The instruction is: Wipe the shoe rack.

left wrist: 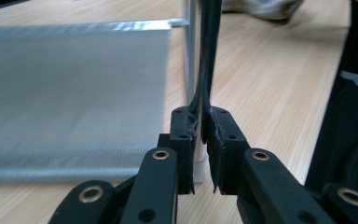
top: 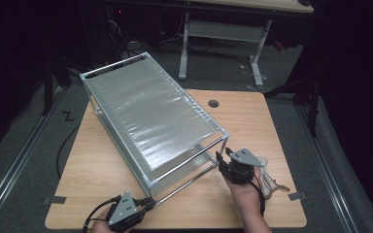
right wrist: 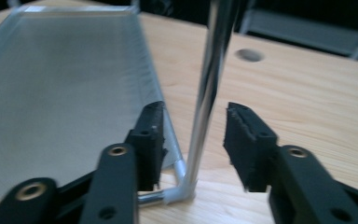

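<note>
Nearest the camera, the left claw [top: 148,203] was pressed together on a thin post of the metal rack [top: 150,116], its pads pinching that rod at the rack's near left corner. The rack stood on the wooden tabletop [top: 97,170], lying diagonally across it, its mesh shelves [left wrist: 70,84] grey. At the rack's near right corner the right claw [right wrist: 193,140] stood spread, an upright chrome post [right wrist: 209,88] between its pads without touching either.
</note>
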`<state>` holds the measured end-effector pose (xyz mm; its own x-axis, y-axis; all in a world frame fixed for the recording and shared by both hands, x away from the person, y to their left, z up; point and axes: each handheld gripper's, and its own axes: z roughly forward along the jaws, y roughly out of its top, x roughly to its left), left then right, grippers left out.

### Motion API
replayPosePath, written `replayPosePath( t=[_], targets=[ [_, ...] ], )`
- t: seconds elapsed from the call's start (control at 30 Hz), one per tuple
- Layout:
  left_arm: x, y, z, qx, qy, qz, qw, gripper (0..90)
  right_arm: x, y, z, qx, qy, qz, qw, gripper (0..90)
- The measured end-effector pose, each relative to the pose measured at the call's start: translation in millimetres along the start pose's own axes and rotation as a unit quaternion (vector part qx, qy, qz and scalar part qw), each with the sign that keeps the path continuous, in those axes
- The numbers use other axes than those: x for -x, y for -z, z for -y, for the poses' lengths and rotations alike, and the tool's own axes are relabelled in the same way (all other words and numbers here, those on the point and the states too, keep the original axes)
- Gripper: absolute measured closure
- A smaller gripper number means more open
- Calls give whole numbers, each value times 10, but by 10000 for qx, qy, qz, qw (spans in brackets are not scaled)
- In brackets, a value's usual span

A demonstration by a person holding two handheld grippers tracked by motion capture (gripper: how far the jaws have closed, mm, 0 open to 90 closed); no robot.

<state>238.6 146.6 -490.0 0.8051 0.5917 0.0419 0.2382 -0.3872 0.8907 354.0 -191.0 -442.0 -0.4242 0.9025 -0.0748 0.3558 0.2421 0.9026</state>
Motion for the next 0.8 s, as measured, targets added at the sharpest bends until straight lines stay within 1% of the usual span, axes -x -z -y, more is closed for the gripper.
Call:
replayPosePath(
  t=[0.03, 0.1, 0.17, 0.27, 0.3, 0.33, 0.37, 0.4, 0.47, 0.6, 0.67, 0.73, 0.77, 0.8],
  targets=[
    [25, -95, -57, -19, -38, 76, 10000, 808, 14, 48, 23, 46, -15, 42, 10000, 544],
    [56, -240, -146, -49, -27, 191, 9998, 808, 51, 179, 104, 86, -53, 78, 9999, 531],
    [102, -438, -260, -72, -91, 257, 9996, 808, 69, 268, 165, 27, -63, 61, 10000, 515],
    [140, -706, -386, -11, -108, 368, 9993, 809, 68, 411, 275, -27, -15, 55, 10000, 531],
    [147, -769, -412, 16, -129, 375, 9992, 809, 62, 453, 314, -68, -27, 62, 10000, 529],
    [155, -872, -450, 72, -149, 378, 9991, 809, 61, 478, 342, -83, 4, 74, 9999, 524],
    [158, -948, -480, 105, -136, 368, 9992, 808, 58, 516, 384, -145, 18, 101, 9998, 521],
    [166, -1018, -511, 126, -117, 336, 9993, 808, 58, 541, 409, -180, -12, 80, 9998, 518],
    [173, -1144, -574, 136, -115, 320, 9993, 807, 50, 574, 432, -195, -41, 62, 9998, 507],
    [179, -1329, -659, 177, -89, 340, 9992, 807, -23, 635, 410, -128, 23, 93, 9999, 478],
    [186, -1382, -691, 169, -76, 332, 9993, 807, -65, 652, 402, -96, 44, 51, 9999, 473],
    [189, -1397, -696, 204, -31, 335, 9992, 799, -110, 662, 391, -75, 17, -21, 10000, 466],
    [183, -1387, -694, 216, -2, 336, 9992, 772, -134, 668, 385, -56, 38, -50, 10000, 464],
    [173, -1367, -687, 214, 44, 349, 9992, 721, -163, 671, 379, -40, 53, -73, 10000, 461]
  ],
)
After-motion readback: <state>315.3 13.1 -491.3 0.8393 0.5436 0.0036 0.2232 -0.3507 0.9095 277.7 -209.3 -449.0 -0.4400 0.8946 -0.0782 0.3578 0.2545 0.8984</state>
